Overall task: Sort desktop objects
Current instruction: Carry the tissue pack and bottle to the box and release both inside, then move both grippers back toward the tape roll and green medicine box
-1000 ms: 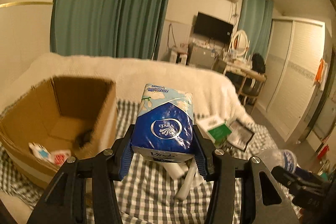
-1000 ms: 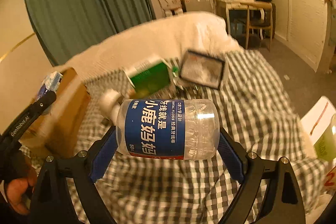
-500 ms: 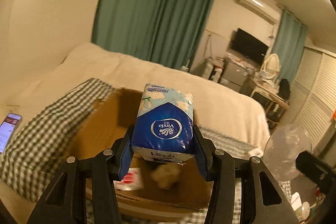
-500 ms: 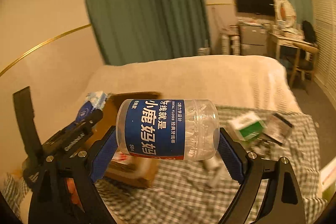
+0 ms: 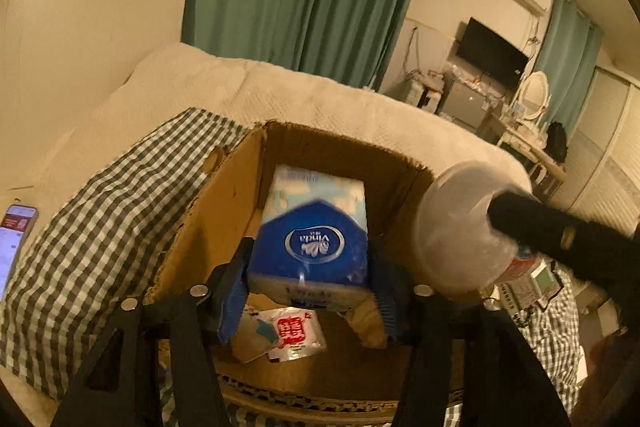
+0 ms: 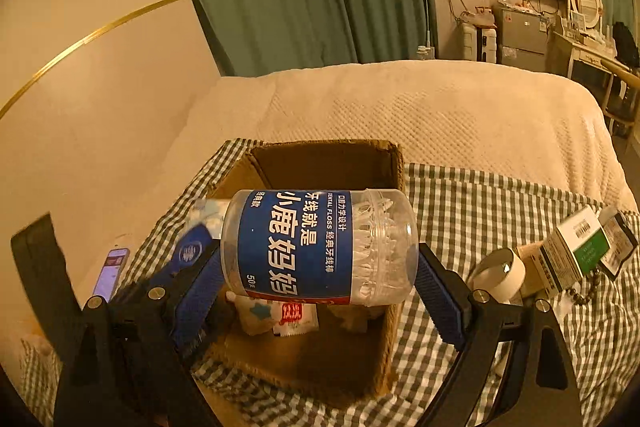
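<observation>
Over the open cardboard box (image 5: 224,211), at the left of the scene, the left gripper (image 5: 308,283) holds a blue Vinda tissue pack (image 5: 310,247). Its blue-padded fingers (image 5: 234,291) press the pack's two sides, and the pack hangs tilted above the box's inside, its far end pointing toward the far wall. Beyond the box's left wall lies a fold of checked cloth (image 5: 100,219) over the cream bedspread (image 5: 192,83). A lit phone (image 5: 14,247) lies at the far left edge of the bed.

On the box floor, just under the pack, sits a small white sachet with red print (image 5: 294,333) beside a scrap of card. The box's rim is torn and ragged along the left and far edges. Most of the floor under the pack is bare.

To the right, the right gripper (image 6: 318,267) clamps a clear dental floss jar (image 6: 316,247) lying sideways, one finger on each end. The jar hangs above the box's near right part, close beside the tissue pack. In the left wrist view its rounded end (image 5: 452,231) overlaps the box's right wall.

Right of the box (image 6: 320,163) the checked cloth runs on. There a white roll of tape (image 6: 502,273), a green and white carton (image 6: 576,253) and a dark framed item (image 6: 620,241) lie grouped near the right edge, well apart from the box. A string of beads (image 6: 588,293) lies on the cloth just near of the carton.
</observation>
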### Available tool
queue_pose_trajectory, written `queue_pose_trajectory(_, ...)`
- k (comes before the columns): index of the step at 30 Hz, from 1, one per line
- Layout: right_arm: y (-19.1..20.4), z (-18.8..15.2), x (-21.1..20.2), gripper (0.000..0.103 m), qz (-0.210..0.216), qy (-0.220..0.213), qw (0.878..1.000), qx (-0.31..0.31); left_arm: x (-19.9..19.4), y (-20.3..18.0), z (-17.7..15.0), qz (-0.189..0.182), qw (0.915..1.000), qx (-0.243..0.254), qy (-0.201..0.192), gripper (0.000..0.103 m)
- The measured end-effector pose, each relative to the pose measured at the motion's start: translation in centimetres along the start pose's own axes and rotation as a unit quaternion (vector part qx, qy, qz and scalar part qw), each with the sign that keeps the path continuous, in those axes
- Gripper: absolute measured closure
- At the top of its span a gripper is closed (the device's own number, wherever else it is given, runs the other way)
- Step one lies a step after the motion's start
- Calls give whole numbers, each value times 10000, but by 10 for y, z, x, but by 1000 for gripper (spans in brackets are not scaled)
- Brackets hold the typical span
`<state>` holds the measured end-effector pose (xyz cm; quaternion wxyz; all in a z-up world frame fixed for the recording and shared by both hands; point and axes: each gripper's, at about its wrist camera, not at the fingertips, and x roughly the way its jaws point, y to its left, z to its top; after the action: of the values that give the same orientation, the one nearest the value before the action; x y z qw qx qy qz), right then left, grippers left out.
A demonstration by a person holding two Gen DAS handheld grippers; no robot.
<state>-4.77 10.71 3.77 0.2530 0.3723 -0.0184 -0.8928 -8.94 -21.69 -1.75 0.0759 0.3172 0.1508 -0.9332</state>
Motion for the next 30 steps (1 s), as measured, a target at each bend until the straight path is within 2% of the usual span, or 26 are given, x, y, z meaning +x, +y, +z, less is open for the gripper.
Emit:
queue_pose_trajectory(1, -1, 1, 0, 12, 31, 28, 10000, 8, -1, -1, 0, 48, 10000, 4, 27, 26)
queue_pose_trajectory(2, -1, 4, -1, 8, 35, -25, 10000, 35, -4, -2, 1, 121, 9999, 21, 30, 20)
queue_pose_trajectory(3, 0, 5, -5, 4, -9, -109, 9999, 45, -9, -4, 1, 188, 9998, 82, -35, 20)
queue_pose_trajectory(7, -1, 11, -37, 4, -247, -535, 9983, -11, -26, -17, 4, 37, 9996, 240, -171, 18)
queue_pose_trajectory(11, -21, 4, -78, 4, -542, -793, 9953, -116, -43, -46, 2, -117, 9988, 431, -222, 14)
queue_pose_trajectory(12, -39, -3, -103, 4, -723, -923, 9931, -93, -48, -57, 0, -184, 9984, 496, -216, 14)
queue_pose_trajectory(13, -39, -3, -103, 4, -723, -923, 9931, -93, -52, -66, -2, -227, 9982, 524, -208, 14)
queue_pose_trajectory(16, -69, -19, -136, 4, -1007, -1030, 9896, 35, -64, -98, -10, -442, 9970, 608, -163, 12)
queue_pose_trajectory(18, -91, -32, -155, 4, -1214, -1055, 9869, 103, -69, -118, -18, -494, 9967, 637, -122, 3)
queue_pose_trajectory(22, -126, -65, -183, 4, -1461, -1038, 9835, 246, -70, -155, -44, -662, 9954, 692, 21, 3)
queue_pose_trajectory(25, -163, -95, -196, 4, -1614, -1007, 9808, 422, -61, -177, -65, -673, 9942, 825, 164, 3)
queue_pose_trajectory(30, -188, -119, -194, 4, -1700, -877, 9809, 362, -40, -205, -104, -683, 9911, 1131, 178, 3)
